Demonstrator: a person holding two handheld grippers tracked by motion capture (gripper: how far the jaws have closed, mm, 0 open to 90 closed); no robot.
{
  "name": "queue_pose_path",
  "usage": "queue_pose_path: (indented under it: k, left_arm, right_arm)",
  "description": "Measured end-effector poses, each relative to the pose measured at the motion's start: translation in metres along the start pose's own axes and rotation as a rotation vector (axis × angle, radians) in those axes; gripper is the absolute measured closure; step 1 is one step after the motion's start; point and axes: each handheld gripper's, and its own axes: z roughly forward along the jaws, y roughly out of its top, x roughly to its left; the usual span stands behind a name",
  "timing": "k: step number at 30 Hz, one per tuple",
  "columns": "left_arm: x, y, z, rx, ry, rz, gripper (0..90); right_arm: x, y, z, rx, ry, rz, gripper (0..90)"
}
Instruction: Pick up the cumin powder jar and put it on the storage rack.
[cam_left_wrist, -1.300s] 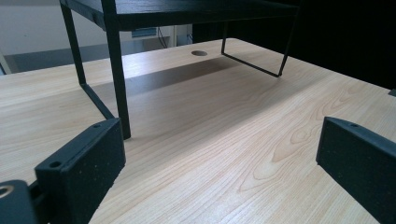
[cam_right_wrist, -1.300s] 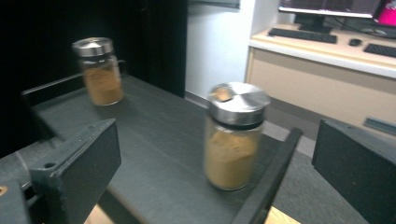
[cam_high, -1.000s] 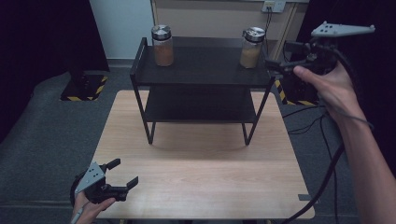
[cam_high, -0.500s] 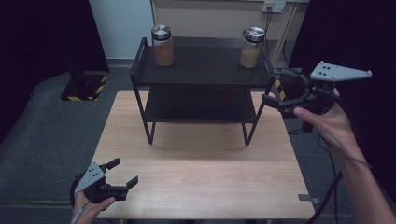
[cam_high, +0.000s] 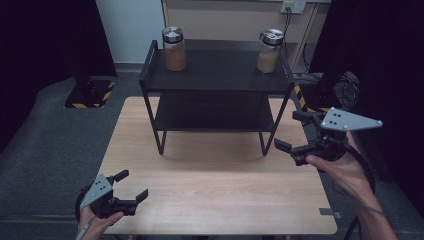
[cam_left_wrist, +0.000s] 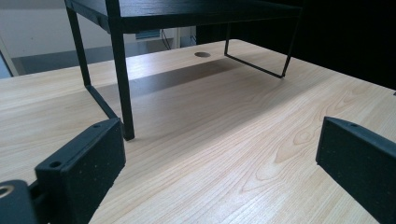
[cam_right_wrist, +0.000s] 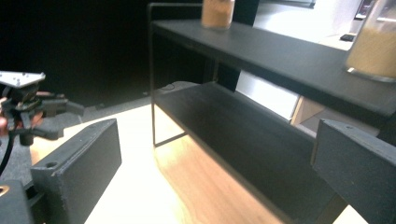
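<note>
Jaws on both the right gripper (cam_high: 296, 131) and left gripper (cam_high: 134, 185) stand wide and empty. Nearest the right one, the right jar (cam_high: 269, 51) on the rack (cam_high: 220, 80) looks like heavy, slippery, breakable glass; grip its body below the lid.

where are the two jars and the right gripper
left jar (cam_high: 174, 51), high view, on its glass body with orange-brown filling
right jar (cam_high: 269, 54), high view, on its glass body with pale filling
right gripper (cam_high: 296, 134), high view, midway between its open fingertips
</note>
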Motion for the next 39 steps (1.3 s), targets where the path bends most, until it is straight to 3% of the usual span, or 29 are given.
queue_pose_path:
  k: [10, 16, 22, 24, 30, 39]
  left_arm:
    - [0.0, 0.0, 0.0, 0.0, -0.001, 0.0, 0.4]
    - [0.0, 0.0, 0.001, 0.001, -0.002, 0.003, 0.4]
    - [-0.001, 0.0, 0.001, 0.002, -0.001, 0.004, 0.4]
    - [-0.002, 0.001, 0.002, 0.005, -0.002, 0.008, 0.4]
    - [-0.002, 0.001, 0.003, 0.008, -0.001, 0.009, 0.4]
    - [-0.002, 0.001, 0.002, 0.003, 0.003, 0.011, 0.4]
  right_arm:
    - [0.017, -0.04, 0.008, 0.051, 0.026, -0.021, 1.9]
    - [0.025, -0.067, 0.012, 0.074, 0.037, 0.01, 2.0]
    - [0.029, -0.092, 0.018, 0.082, 0.021, 0.028, 2.1]
    - [0.034, -0.106, 0.024, 0.097, 0.005, 0.012, 2.0]
    - [0.041, -0.122, 0.033, 0.148, -0.02, -0.009, 2.0]
    - [0.048, -0.151, 0.038, 0.147, -0.039, 0.032, 2.0]
